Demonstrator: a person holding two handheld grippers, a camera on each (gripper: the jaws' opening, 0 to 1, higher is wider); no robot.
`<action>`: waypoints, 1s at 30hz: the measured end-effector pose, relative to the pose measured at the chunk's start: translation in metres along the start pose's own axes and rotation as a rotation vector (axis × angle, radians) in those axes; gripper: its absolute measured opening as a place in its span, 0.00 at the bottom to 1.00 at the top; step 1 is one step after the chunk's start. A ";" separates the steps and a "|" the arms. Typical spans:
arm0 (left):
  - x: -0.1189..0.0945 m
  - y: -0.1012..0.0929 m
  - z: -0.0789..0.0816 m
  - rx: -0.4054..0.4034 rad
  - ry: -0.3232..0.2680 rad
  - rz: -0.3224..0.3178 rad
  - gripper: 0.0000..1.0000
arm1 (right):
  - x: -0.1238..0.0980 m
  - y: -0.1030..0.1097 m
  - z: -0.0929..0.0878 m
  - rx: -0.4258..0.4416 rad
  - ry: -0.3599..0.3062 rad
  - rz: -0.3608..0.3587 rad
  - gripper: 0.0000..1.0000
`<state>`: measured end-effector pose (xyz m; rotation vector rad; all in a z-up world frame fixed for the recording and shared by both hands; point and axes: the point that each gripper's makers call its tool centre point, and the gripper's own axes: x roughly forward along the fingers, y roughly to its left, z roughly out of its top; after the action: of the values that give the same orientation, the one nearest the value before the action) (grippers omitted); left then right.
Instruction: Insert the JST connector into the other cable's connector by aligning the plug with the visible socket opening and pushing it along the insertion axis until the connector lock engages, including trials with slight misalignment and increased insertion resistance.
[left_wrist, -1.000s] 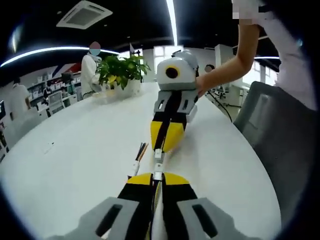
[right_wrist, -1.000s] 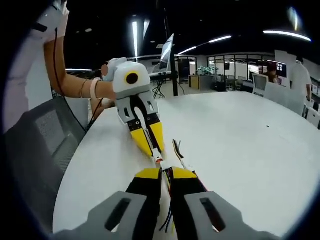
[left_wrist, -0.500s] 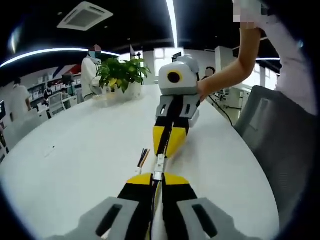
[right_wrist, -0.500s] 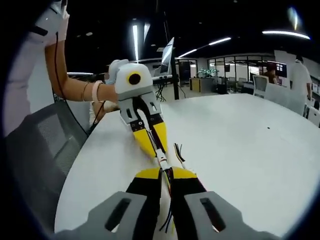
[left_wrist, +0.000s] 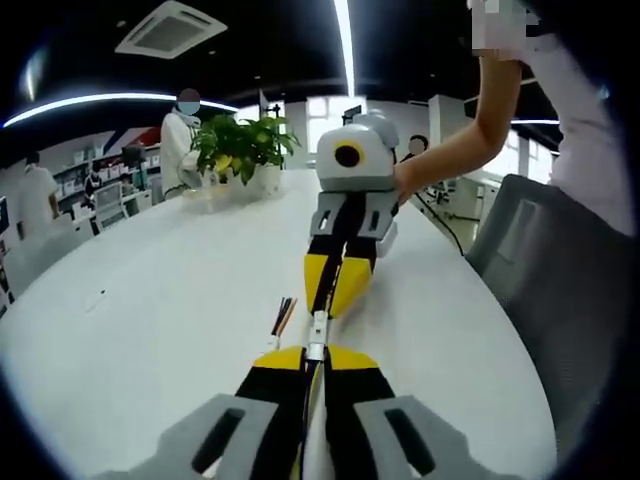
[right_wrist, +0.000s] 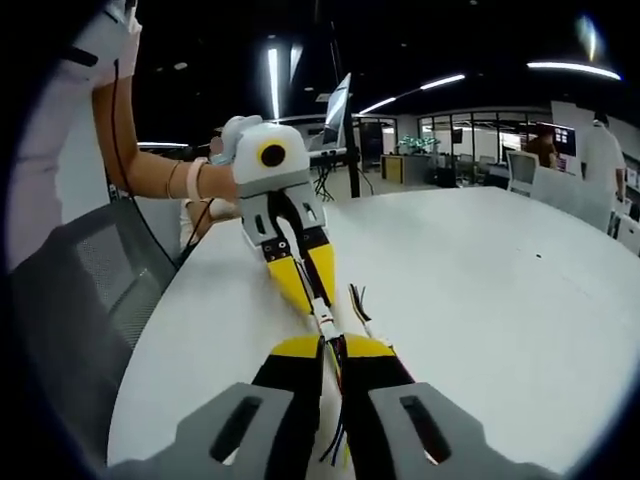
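We see two yellow-tipped grippers meeting nose to nose over a large white table (left_wrist: 150, 300). In the left gripper view, the left gripper (left_wrist: 312, 360) has its jaws pressed together on a cable, whose small white JST connector (left_wrist: 316, 335) juts from the tips. Facing it, the right gripper (left_wrist: 335, 290) has its jaws clamped as well, tips touching that connector. In the right gripper view, the right gripper (right_wrist: 333, 350) pinches a bundle of coloured wires (right_wrist: 338, 400), and the white connector sits between the two grippers' tips. Loose wire ends (left_wrist: 283, 315) lie on the table just beside the joint. A potted plant (left_wrist: 240, 145) stands at the far end of the table, and a grey chair (left_wrist: 560, 290) sits at its edge.
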<state>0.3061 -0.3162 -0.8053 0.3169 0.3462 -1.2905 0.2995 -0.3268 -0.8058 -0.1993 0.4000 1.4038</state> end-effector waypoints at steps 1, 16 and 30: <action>0.000 0.000 0.000 0.001 0.001 0.001 0.00 | 0.000 0.000 0.000 0.002 0.000 -0.001 0.02; 0.001 0.000 0.002 0.008 -0.003 0.004 0.00 | 0.001 0.000 0.003 0.010 -0.010 -0.001 0.02; -0.001 -0.006 0.005 0.001 -0.015 -0.025 0.00 | 0.001 0.007 0.007 0.025 -0.028 0.031 0.02</action>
<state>0.3002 -0.3187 -0.8000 0.3043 0.3381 -1.3167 0.2937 -0.3217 -0.7992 -0.1541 0.3988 1.4298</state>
